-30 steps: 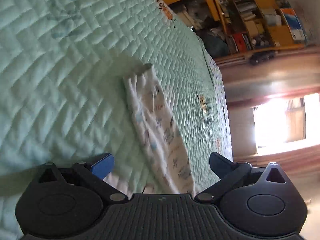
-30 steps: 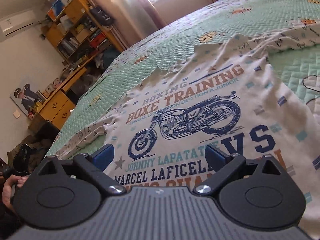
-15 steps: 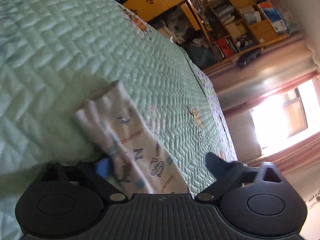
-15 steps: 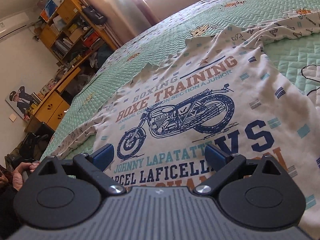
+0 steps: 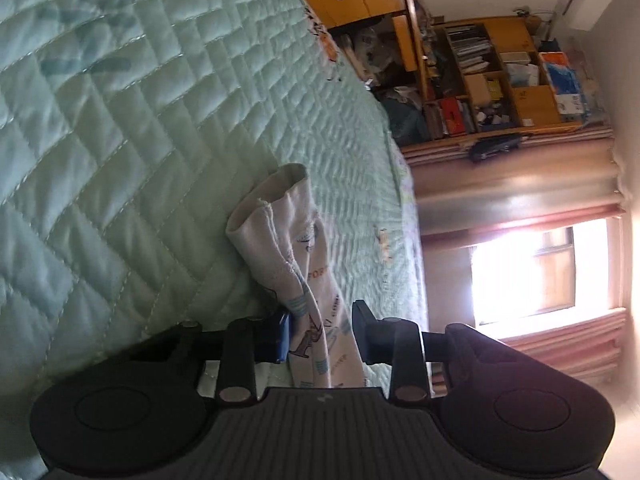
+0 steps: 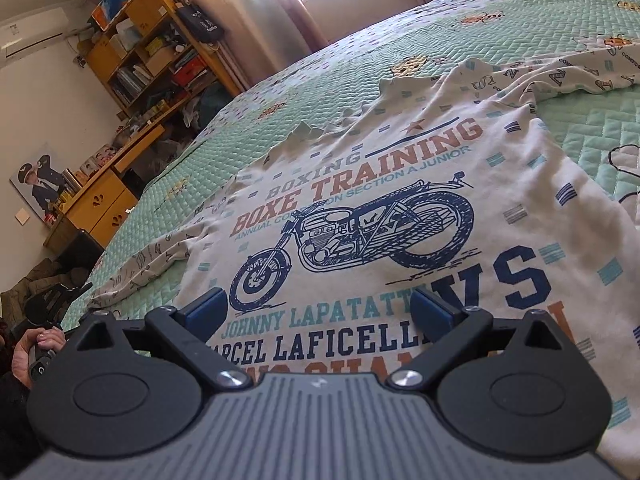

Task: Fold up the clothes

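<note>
— Where is the garment lying right now?

— The white long-sleeved cotton shirt (image 6: 400,216) with the blue motorcycle print is lying face up on the mint-green quilted bedspread (image 6: 592,128), its body spread fairly flat and its neckline bunching into small ridges. One sleeve is trailing off toward the bedspread's edge, the other is stretching out the opposite way.

— What is the left gripper (image 5: 322,334) doing?

— Its black fingers are sitting on either side of the printed white sleeve (image 5: 286,236). The blue pad is touching the cloth on one side, while a gap is showing on the other, so I cannot tell whether the cloth is being pinched yet. The cuff end is standing up off the bedspread, its opening gaping.

— And the right gripper (image 6: 320,312)?

— Its jaws are standing wide apart, hovering low over the lettered lower part of the shirt's front and gripping nothing.

— Anything beyond the bed?

— Yellow wooden shelves (image 6: 148,48) crammed with books and boxes are standing against the wall.
</note>
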### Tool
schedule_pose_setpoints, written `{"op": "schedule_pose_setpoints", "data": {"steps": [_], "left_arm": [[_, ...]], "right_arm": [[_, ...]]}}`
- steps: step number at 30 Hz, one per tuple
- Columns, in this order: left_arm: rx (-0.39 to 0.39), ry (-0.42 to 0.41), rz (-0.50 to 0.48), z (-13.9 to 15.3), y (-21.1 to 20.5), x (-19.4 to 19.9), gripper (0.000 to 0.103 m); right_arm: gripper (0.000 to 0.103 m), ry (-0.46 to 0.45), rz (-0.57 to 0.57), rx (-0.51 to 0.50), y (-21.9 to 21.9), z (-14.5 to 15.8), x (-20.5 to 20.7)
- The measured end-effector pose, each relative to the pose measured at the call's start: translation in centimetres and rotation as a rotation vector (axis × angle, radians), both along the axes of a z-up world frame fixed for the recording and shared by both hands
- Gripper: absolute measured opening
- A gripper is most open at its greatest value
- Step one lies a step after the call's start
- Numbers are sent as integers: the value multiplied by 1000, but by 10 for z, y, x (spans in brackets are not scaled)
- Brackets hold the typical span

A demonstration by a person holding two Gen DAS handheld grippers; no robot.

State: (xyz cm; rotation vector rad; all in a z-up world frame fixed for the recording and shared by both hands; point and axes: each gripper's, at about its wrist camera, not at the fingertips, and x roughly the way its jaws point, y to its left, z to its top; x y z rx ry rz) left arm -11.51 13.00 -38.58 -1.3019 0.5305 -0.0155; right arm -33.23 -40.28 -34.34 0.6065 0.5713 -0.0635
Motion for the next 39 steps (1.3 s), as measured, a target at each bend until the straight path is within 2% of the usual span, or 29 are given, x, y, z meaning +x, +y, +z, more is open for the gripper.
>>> {"op": "schedule_pose_setpoints", "data": {"steps": [4, 7, 8, 9, 10, 11, 12, 13, 14, 16, 20, 24, 28, 32, 35, 39], "left_arm": [[21, -12, 37, 5, -9, 0, 56], [80, -20, 41, 14, -19, 9, 75], [101, -22, 44, 17, -22, 11, 76], [127, -20, 49, 19, -24, 13, 74], [144, -17, 50, 20, -25, 14, 60], [131, -9, 38, 15, -23, 15, 28], [117, -1, 25, 11, -21, 16, 10], [88, 15, 26, 2, -18, 14, 6], [56, 10, 33, -6, -15, 13, 5], [49, -20, 24, -10, -13, 9, 5], [130, -58, 13, 3, -19, 5, 5], [243, -125, -11, 36, -31, 8, 5], [302, -185, -43, 68, -48, 16, 5], [385, -255, -88, 106, -78, 20, 5], [455, -325, -142, 140, -112, 22, 5], [595, -440, -260, 183, -183, 14, 5]], "right_arm": [[99, -1, 3, -16, 2, -1, 0], [99, -1, 9, -32, 4, -1, 1], [99, 0, 11, -36, 5, -1, 1], [99, 0, 13, -38, 5, -1, 1], [99, 0, 15, -40, 5, 0, 1], [99, 0, 16, -39, 5, 0, 1], [99, -1, 18, -36, 4, -1, 0], [99, -2, 20, -37, 4, -1, 0], [99, -3, 22, -38, 4, -1, 0], [99, -5, 27, -43, 4, -2, -1], [99, -6, 31, -57, 6, -2, -1], [99, -5, 28, -41, 4, -1, -1], [99, -4, 23, -18, 1, 0, -2], [99, -9, 5, 50, -14, 6, -4], [99, -38, -40, 79, -37, 14, -10], [99, -108, -118, 89, -73, 24, -24]]}}
